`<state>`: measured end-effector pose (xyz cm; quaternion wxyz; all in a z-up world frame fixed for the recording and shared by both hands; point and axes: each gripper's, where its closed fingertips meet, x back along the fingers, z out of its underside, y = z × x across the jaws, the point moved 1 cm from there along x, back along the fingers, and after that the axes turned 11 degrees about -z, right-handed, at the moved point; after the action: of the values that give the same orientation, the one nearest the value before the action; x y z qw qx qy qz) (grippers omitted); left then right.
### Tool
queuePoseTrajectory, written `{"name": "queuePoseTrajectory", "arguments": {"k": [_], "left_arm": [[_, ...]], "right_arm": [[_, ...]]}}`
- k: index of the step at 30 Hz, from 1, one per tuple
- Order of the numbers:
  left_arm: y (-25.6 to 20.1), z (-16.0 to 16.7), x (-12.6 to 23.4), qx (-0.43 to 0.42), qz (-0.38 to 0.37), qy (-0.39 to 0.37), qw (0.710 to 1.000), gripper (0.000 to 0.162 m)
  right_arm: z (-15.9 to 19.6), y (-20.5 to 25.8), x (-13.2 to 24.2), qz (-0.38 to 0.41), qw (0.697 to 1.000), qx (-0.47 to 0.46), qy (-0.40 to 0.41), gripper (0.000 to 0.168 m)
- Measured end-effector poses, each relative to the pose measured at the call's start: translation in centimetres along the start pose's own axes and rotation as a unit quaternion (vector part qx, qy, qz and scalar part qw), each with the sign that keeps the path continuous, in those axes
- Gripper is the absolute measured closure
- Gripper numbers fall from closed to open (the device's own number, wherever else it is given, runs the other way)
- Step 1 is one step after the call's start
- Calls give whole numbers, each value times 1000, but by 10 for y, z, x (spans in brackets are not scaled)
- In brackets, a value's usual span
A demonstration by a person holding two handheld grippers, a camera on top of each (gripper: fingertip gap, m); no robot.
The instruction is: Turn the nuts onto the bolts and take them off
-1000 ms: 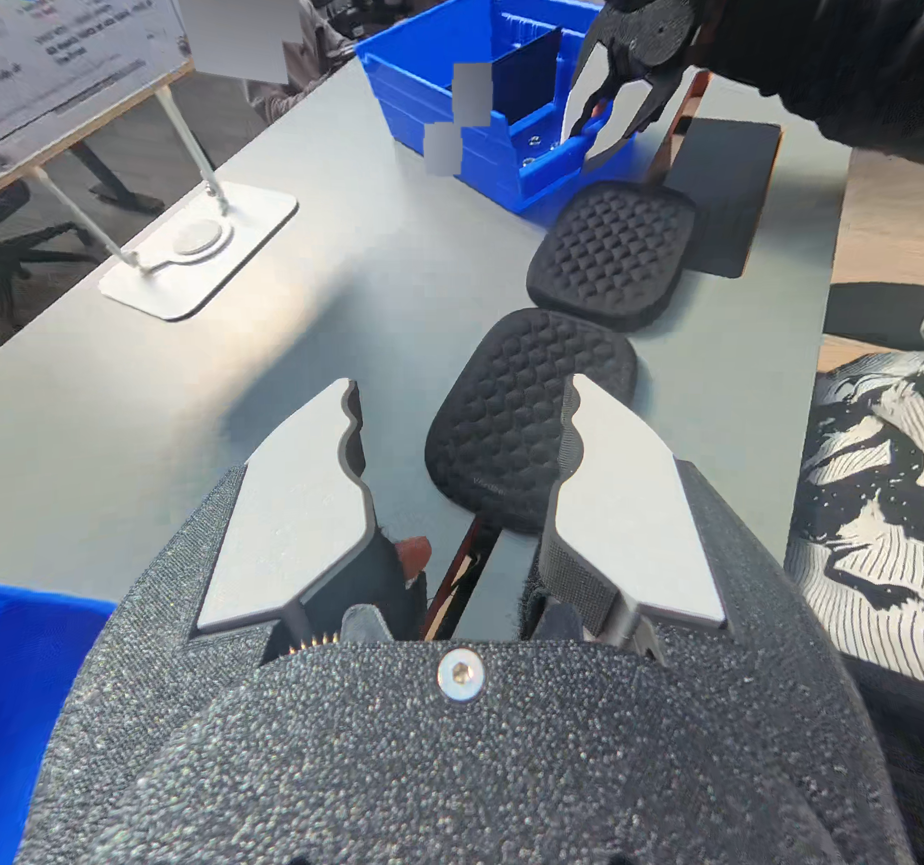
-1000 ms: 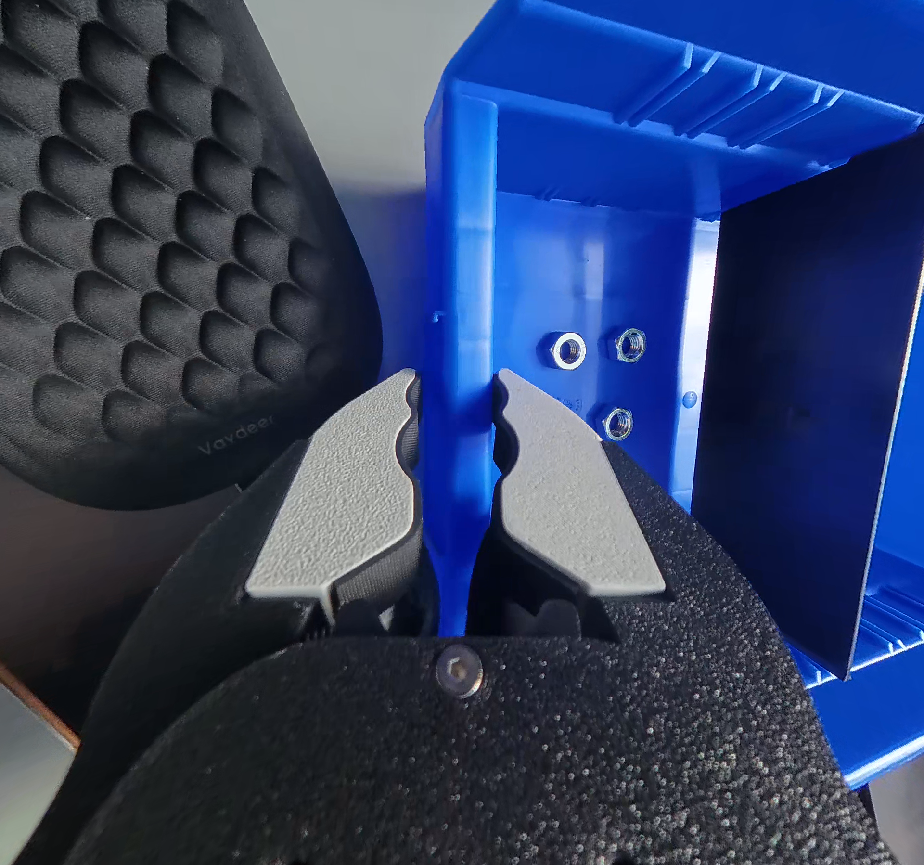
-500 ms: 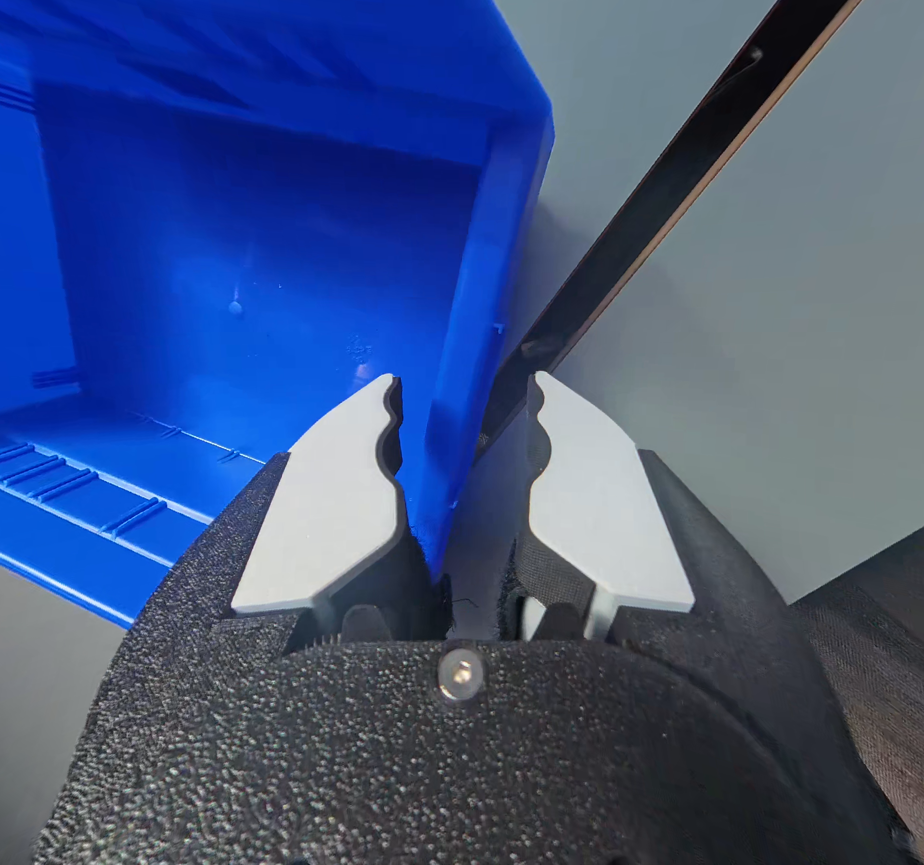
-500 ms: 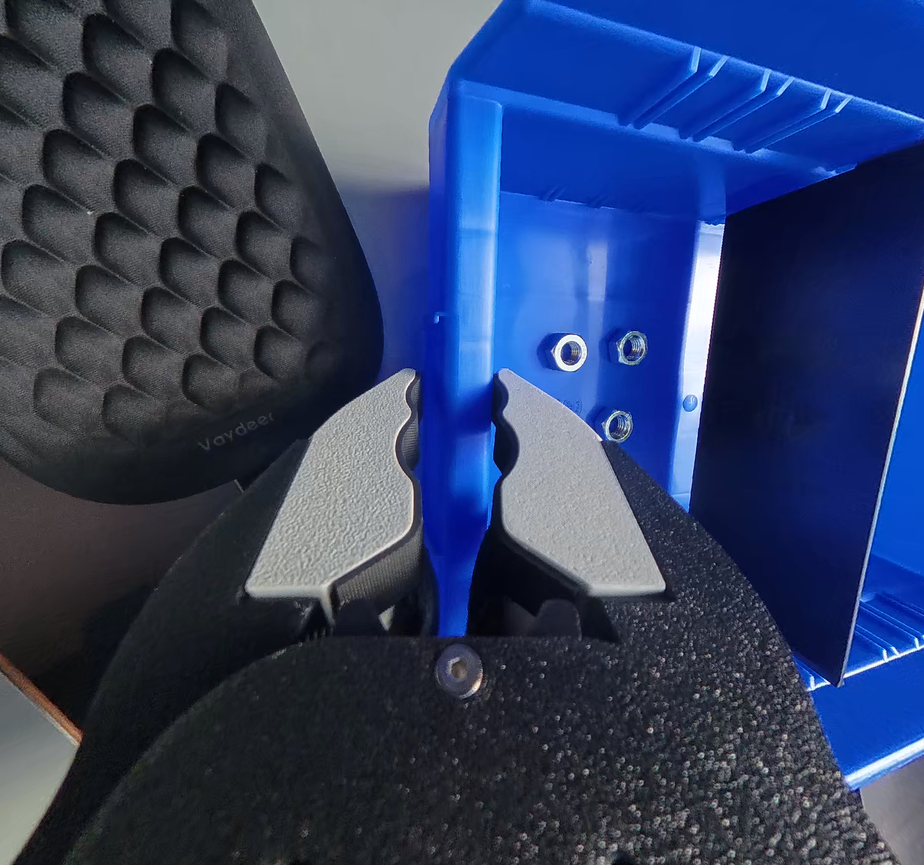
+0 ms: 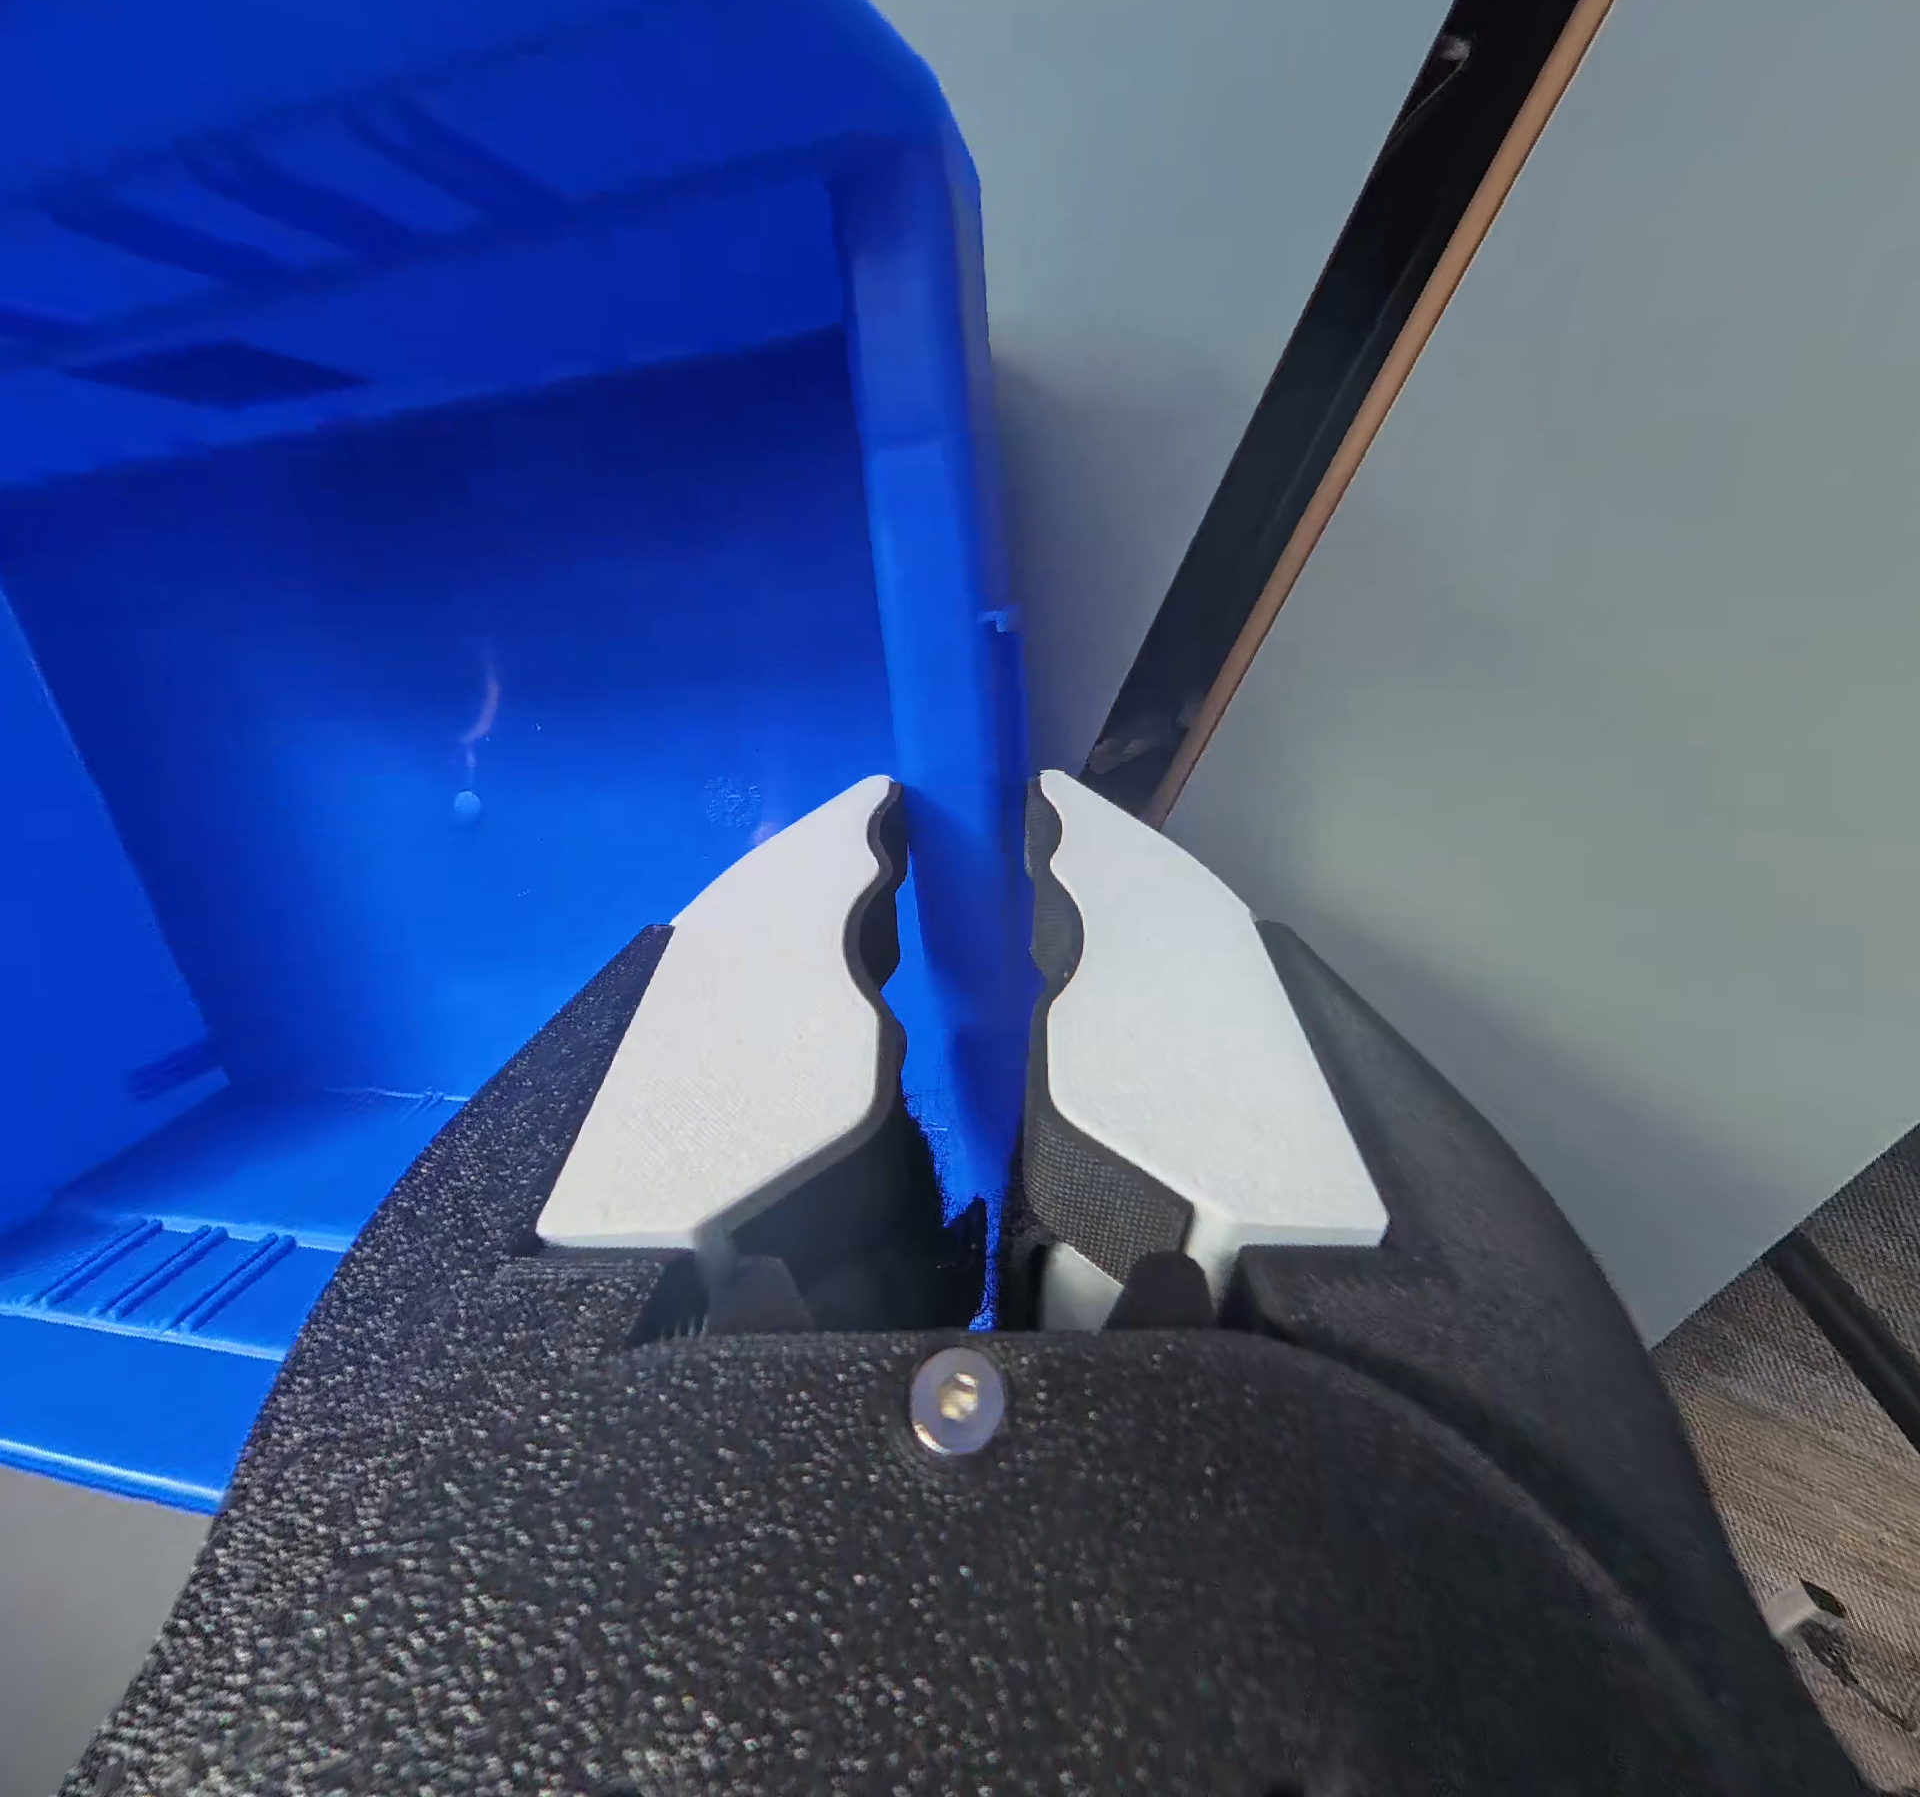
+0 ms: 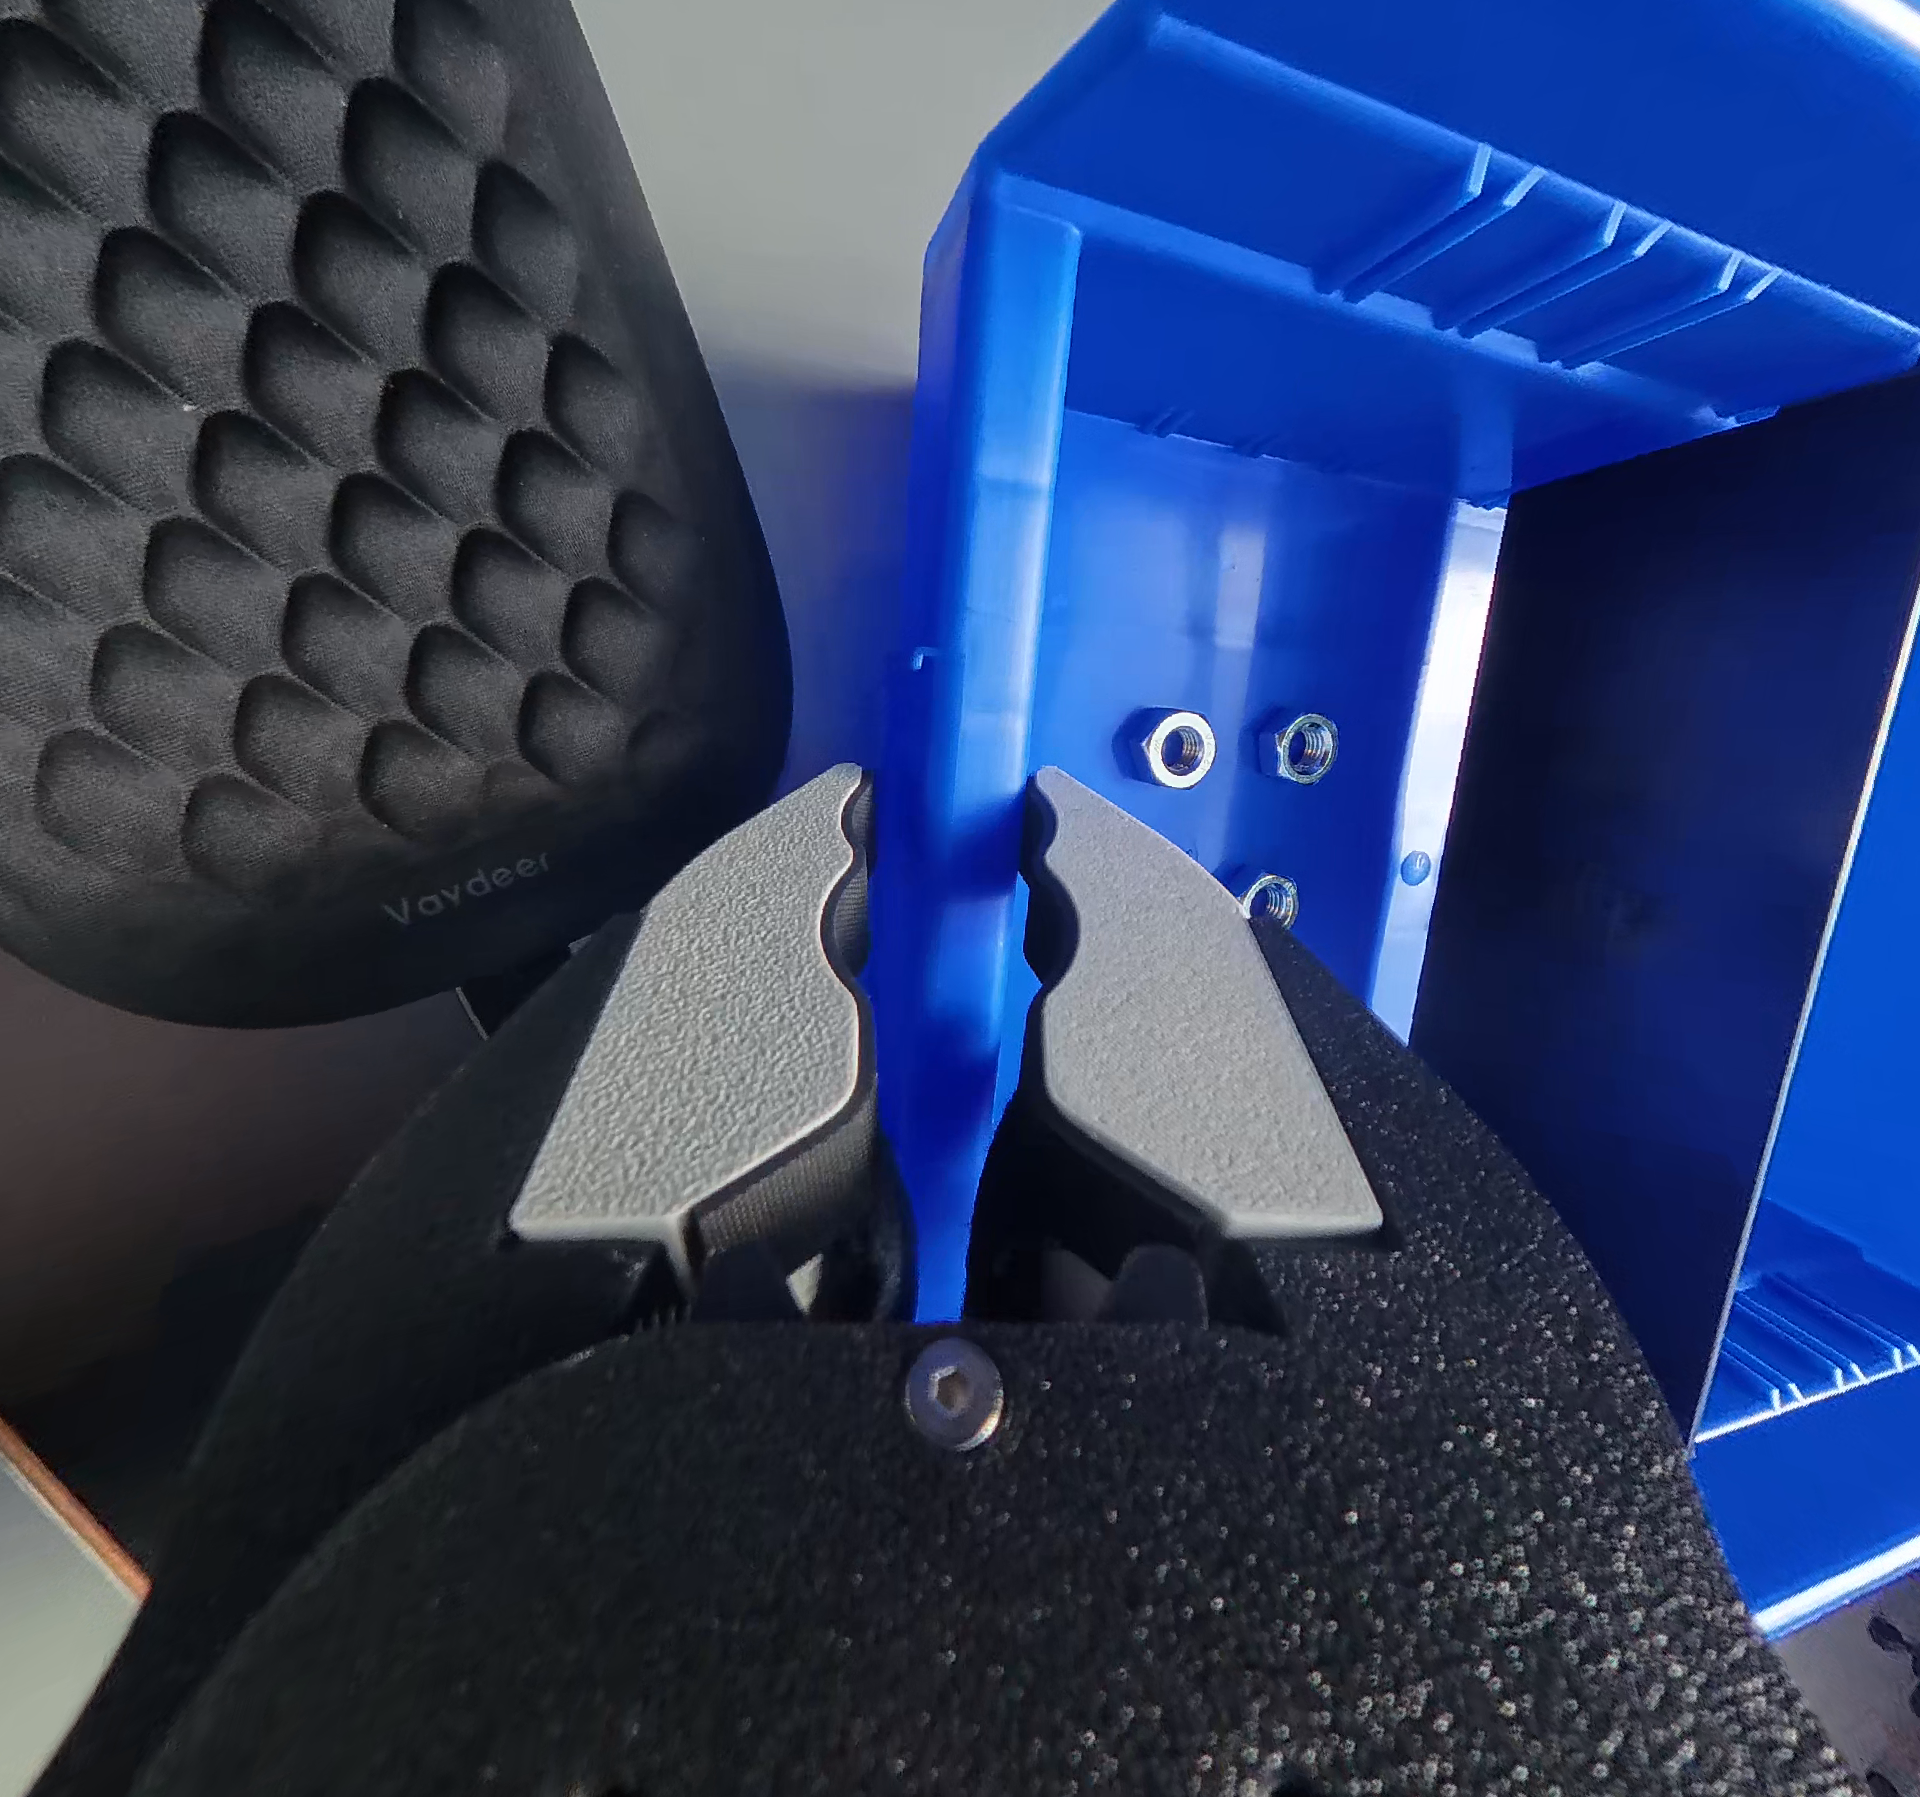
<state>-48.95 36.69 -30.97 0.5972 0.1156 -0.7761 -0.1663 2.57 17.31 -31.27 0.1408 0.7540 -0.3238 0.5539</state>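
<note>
The left gripper (image 5: 961, 802) is pinched on the side wall of a blue bin (image 5: 436, 604), one finger inside the bin and the other outside against the wall. This bin looks bare inside as far as the left wrist view reaches; only its ribbed floor and walls show. Just past the gripped wall, a thin black board with a tan edge (image 5: 1340, 376) runs slantwise across the grey bench (image 5: 1610, 500), close beside the bin's corner.

The right gripper (image 6: 948, 781) is likewise clamped on the wall of a blue bin (image 6: 1299, 313), its left finger outside and its right finger inside. Whether this is the same bin as the one the left gripper holds I cannot tell. Three silver nuts (image 6: 1179, 748) lie flat on the floor of this bin, just beyond and to the right of the inner fingertip: two side by side, the third nearer the gripper and partly hidden behind the finger. They are loose, touching neither finger. No bolts are in view. A dark divider panel (image 6: 1642, 864) stands upright in the bin to the right of the nuts, closing off their compartment. Outside the gripped wall, a black dimpled pad (image 6: 343, 417) lies on the bench, near the bin but not touching it.
</note>
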Motion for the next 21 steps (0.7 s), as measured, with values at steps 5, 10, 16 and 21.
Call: {"name": "queuePoseTrajectory", "arguments": {"k": [5, 10, 16, 21], "left_arm": [[4, -14, -5, -27, 4, -9, 1000, 140], [5, -28, -10, -62, 12, -30, 998, 140], [4, -40, -13, -108, 26, -43, 993, 141], [2, -55, -15, -146, 42, -54, 987, 142]], "right_arm": [[-5, -2, -2, -5, 1000, 15, 1, 143], [-13, -4, -6, -9, 999, 34, -2, 143], [-21, -5, -9, -16, 998, 58, -5, 142], [-25, -5, -10, -18, 997, 74, -4, 142]]}}
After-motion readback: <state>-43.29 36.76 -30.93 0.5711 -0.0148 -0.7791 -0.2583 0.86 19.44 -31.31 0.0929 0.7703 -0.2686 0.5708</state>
